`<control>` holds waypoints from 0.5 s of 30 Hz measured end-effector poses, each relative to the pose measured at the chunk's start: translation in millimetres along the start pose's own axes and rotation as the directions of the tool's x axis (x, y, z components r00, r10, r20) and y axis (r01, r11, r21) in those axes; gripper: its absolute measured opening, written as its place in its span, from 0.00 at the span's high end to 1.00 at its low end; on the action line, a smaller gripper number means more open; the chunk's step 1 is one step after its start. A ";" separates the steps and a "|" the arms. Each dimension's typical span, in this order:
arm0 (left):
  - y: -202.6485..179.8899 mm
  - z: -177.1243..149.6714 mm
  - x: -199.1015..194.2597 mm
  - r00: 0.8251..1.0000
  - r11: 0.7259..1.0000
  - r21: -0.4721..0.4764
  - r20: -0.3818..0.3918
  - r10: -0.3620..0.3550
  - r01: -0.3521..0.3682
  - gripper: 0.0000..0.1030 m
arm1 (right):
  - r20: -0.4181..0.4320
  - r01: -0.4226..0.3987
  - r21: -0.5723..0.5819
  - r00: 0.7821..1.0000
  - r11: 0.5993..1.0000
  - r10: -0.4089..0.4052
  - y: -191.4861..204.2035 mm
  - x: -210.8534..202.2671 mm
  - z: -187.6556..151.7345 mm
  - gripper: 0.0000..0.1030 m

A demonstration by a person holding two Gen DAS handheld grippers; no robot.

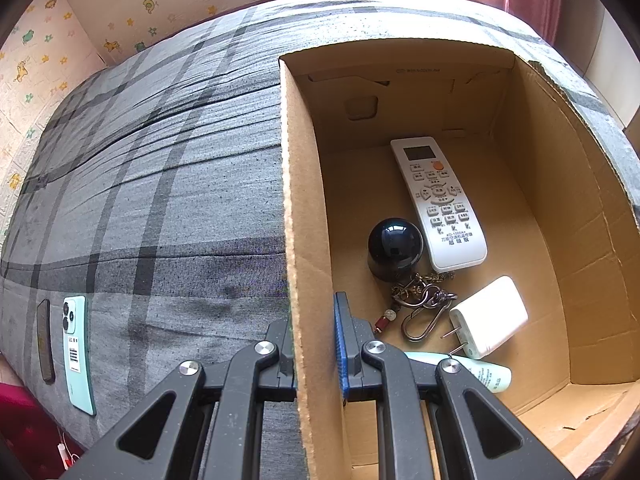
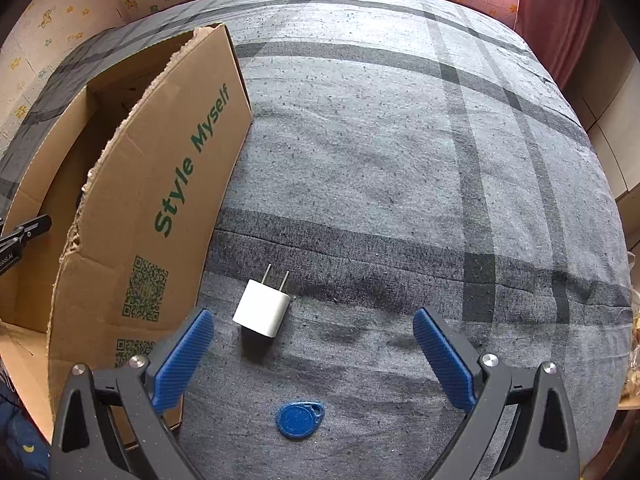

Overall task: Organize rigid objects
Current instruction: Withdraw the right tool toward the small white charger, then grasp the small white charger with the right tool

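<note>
My left gripper (image 1: 316, 344) is shut on the left wall of the cardboard box (image 1: 298, 200), one finger outside and one inside. In the box lie a white remote (image 1: 438, 204), a black ball-shaped object (image 1: 394, 250), a keychain with carabiner (image 1: 424, 306), a white charger (image 1: 488, 318) and a pale green tube (image 1: 486, 372). My right gripper (image 2: 314, 346) is open above the bed. A small white plug charger (image 2: 262, 310) lies between its fingertips, nearer the left one. A blue key fob (image 2: 299, 419) lies closer to the camera. The box (image 2: 160, 208) stands to the left.
A grey plaid bedcover (image 2: 400, 160) covers the bed. A mint green phone (image 1: 78, 354) and a dark slim phone (image 1: 45, 340) lie near the bed's left edge. Patterned wallpaper runs behind the bed, and a red curtain (image 2: 556, 12) hangs at the far right.
</note>
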State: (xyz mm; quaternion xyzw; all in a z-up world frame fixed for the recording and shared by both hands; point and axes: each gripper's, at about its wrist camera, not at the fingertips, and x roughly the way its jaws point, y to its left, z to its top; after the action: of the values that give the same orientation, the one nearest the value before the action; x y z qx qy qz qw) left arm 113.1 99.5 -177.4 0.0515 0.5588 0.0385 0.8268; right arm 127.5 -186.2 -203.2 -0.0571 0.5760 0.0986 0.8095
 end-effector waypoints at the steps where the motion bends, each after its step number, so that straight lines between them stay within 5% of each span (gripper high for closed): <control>1: -0.1 0.0 0.1 1.000 1.000 -0.001 0.000 0.000 0.000 0.85 | -0.005 0.000 -0.006 1.000 1.000 0.000 1.2 3.3 0.3 0.03; 9: -0.6 0.0 0.7 1.000 1.000 -0.001 0.000 -0.001 0.001 0.85 | -0.045 -0.019 -0.053 0.999 0.998 0.016 11.0 26.4 3.6 0.17; 15: 0.7 0.4 0.3 1.000 1.000 -0.001 -0.002 -0.005 0.005 0.85 | -0.085 -0.071 -0.065 0.994 0.995 0.065 18.7 39.7 5.7 0.50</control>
State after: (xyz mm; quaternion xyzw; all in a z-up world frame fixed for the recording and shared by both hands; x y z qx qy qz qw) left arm 113.6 100.3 -177.4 0.0495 0.5599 0.0370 0.8263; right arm 141.2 -163.0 -238.4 -0.0688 0.6068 0.1430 0.7789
